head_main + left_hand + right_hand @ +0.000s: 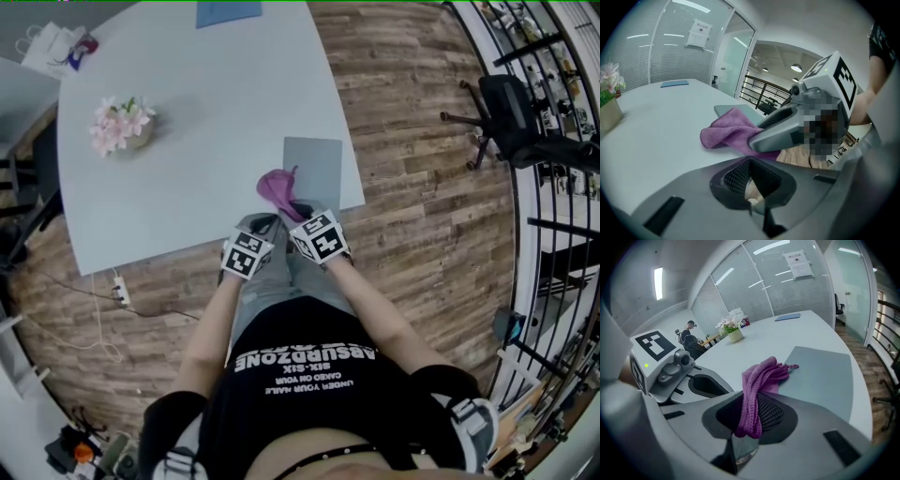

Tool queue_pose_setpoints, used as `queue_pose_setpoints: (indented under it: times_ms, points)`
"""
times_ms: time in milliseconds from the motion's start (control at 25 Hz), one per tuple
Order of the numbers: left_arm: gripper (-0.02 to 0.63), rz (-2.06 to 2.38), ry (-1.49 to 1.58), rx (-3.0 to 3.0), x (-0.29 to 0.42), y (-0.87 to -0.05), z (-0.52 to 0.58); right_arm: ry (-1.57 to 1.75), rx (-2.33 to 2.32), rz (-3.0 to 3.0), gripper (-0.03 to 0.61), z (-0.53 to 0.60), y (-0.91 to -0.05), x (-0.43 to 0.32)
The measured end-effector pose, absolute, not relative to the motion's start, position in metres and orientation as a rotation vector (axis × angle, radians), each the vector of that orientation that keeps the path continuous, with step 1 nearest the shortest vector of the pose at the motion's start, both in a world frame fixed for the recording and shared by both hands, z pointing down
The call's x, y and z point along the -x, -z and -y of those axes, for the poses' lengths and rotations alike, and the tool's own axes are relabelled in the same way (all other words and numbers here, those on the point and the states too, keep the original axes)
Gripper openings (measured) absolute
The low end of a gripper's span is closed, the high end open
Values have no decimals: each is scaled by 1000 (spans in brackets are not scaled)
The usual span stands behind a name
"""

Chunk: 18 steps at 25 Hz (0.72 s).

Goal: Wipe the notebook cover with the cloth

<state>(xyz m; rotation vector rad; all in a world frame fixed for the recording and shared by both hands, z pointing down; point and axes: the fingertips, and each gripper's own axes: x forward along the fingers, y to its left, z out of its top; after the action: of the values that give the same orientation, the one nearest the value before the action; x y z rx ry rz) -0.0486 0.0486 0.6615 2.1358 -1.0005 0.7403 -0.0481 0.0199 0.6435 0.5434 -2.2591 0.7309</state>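
A grey notebook [317, 161] lies flat near the front right edge of the white table [187, 178]. A purple cloth [277, 187] rests bunched against the notebook's left side. My right gripper [302, 208] is shut on the near end of the cloth [761, 376], which hangs folded between its jaws [747, 404]; the notebook [820, 376] lies just beyond. My left gripper [262, 225] sits beside the right one at the table's front edge, shut with nothing between its fingers [750, 161]. From there the cloth [726, 131] and a notebook corner [725, 109] show ahead.
A pot of pink flowers [122, 124] stands at the table's left. A blue folder [228, 11] lies at the far edge. White bags [52, 42] sit at the far left. An office chair [511, 117] stands on the wood floor to the right.
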Motion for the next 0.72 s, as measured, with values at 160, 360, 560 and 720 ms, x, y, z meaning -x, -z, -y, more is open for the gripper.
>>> queue_pose_setpoints:
  times_ms: [160,360,560,720]
  points:
    - [17,989,-747,-2140,43,-662,-56,-736,-531,2266,84,-29,-644,46]
    - [17,972,-754,-2151,32,-661,-62,-731,-527,2268,84,-38,-643,40]
    - [17,964,-749,-2157,28,-660,-65,-740,-534,2250,84,-41,-645,31]
    - [17,958,-759,-2163,26,-658,-67,-736,-556,2253,84,-40,-645,24]
